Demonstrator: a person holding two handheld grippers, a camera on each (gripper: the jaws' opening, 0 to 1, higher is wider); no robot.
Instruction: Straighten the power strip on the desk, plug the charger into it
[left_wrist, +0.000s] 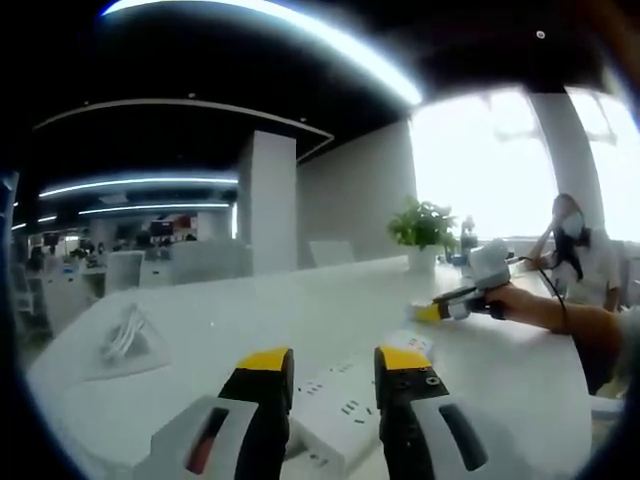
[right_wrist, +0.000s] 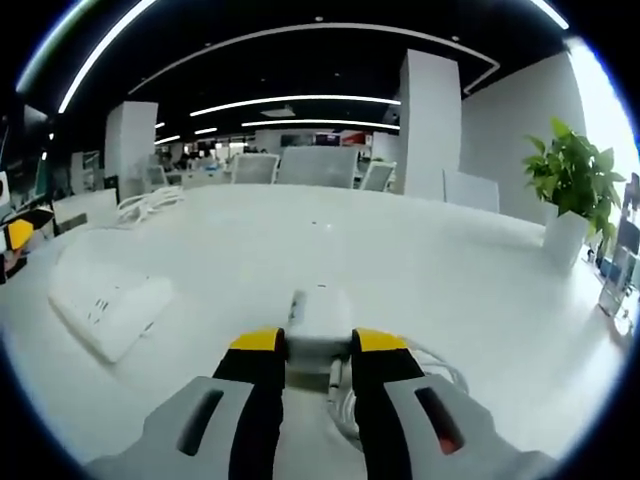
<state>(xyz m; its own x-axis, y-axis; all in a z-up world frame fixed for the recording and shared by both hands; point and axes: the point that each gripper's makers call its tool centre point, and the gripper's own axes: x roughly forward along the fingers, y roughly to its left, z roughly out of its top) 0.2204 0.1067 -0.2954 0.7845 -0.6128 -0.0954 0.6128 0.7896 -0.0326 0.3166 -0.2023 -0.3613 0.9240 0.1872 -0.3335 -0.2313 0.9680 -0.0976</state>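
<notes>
While the long white plastic power strip (left_wrist: 335, 415) lay flat on the big white desk (left_wrist: 300, 310), the left gripper (left_wrist: 333, 372) had its yellow-tipped jaws apart on either side of it, likely to turn it straight; the right gripper (right_wrist: 308, 345) had its jaws pressed on the small white boxy charger (right_wrist: 318, 322), whose white cord (right_wrist: 440, 375) curled beside it; the strip sat well apart, so the charger needed carrying over.

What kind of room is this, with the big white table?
Most likely an open-plan office. Beyond the long white table stand rows of desks with office chairs, strip lights run across a dark ceiling, and a potted plant sits near bright windows.
</notes>
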